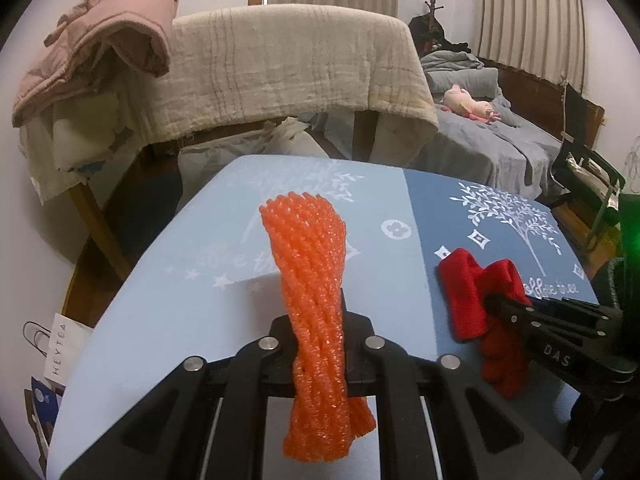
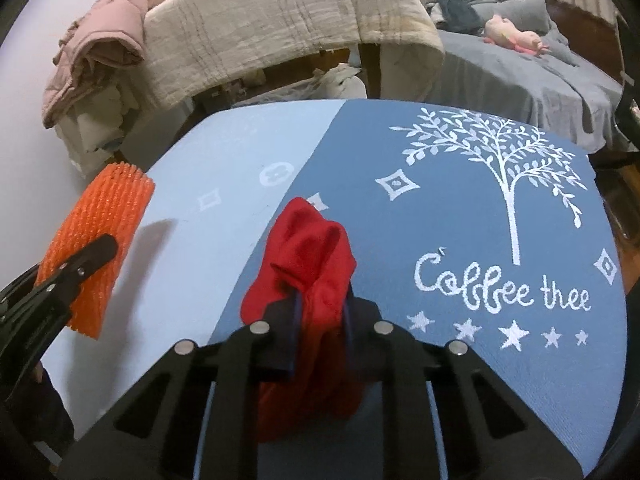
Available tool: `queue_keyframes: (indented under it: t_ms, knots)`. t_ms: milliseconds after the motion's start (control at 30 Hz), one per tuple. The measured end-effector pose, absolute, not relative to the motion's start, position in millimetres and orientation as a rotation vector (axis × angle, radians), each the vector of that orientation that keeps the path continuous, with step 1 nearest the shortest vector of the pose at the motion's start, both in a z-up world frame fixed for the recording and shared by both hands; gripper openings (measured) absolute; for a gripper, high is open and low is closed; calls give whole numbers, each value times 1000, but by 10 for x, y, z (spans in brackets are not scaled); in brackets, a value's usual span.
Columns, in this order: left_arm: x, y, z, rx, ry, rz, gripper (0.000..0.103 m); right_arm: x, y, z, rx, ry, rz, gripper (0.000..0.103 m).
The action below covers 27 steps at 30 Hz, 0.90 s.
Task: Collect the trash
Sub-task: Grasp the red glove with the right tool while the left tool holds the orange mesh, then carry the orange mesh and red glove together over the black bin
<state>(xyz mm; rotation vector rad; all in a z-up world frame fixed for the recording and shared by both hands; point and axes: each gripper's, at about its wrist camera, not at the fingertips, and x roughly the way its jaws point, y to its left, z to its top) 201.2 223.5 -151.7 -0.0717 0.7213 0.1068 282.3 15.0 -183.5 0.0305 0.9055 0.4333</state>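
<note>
My left gripper is shut on an orange foam net sleeve, held upright above the blue table mat; the sleeve's lower end hangs below the fingers. The sleeve also shows at the left of the right wrist view, with the left gripper clamped on it. My right gripper is shut on a red cloth, bunched between the fingers above the mat. In the left wrist view the red cloth and the right gripper sit at the right.
The two-tone blue mat carries a white tree and "Coffee tree" lettering. Behind the table stands a frame draped with a beige blanket and a pink jacket. A bed with grey bedding is at right. A paper bag stands at the lower left.
</note>
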Motion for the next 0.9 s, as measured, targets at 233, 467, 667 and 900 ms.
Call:
queue_keyframes:
  t_ms: [233, 467, 667, 900]
  knots:
    - [1927, 2050, -1370, -61, 705, 81, 11, 2672, -23, -1579, 62, 857, 439, 16]
    - [1834, 1838, -1174, -53, 678, 39, 11, 2502, -290, -1264, 83, 798, 429, 16]
    - [1749, 1605, -965, -40, 638, 6, 11, 2323, -496, -1048, 86, 755, 410, 16]
    - [1589, 1339, -773, -34, 604, -52, 11, 2043, -723, -843, 51, 698, 406, 16]
